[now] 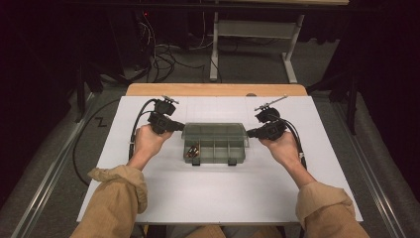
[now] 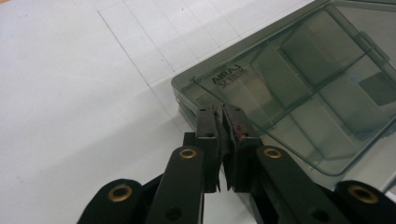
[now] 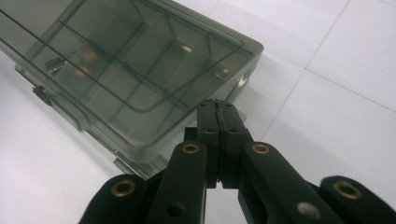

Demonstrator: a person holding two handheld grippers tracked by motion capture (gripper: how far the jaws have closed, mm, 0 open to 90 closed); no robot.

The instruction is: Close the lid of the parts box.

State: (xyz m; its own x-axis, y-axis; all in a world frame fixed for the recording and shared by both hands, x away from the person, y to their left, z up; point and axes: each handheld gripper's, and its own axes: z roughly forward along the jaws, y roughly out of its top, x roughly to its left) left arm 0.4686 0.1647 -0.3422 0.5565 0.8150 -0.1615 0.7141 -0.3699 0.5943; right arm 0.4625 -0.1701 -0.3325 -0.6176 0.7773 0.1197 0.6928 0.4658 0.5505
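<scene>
On my left, the left gripper (image 1: 179, 126) sits at the left end of the box (image 1: 214, 143), held in the person's left hand (image 1: 147, 140). In the left gripper view its jaws are pressed together, tips against the near corner of the lid (image 2: 299, 79); I cannot tell whether they pinch the lid's edge or just rest on it. The box is a smoky clear plastic one with dividers inside, lying flat near the middle of the white table (image 1: 218, 193), its two latches facing the person. A few small brownish bits lie in its front left compartment (image 1: 193, 151), too small for me to make out. On my right, the right gripper (image 1: 250, 132) meets the box's right end, held by the right hand (image 1: 284, 146). In the right gripper view its jaws are also closed tight, tips at the box's corner (image 3: 233, 74); whether they grip anything I cannot tell
</scene>
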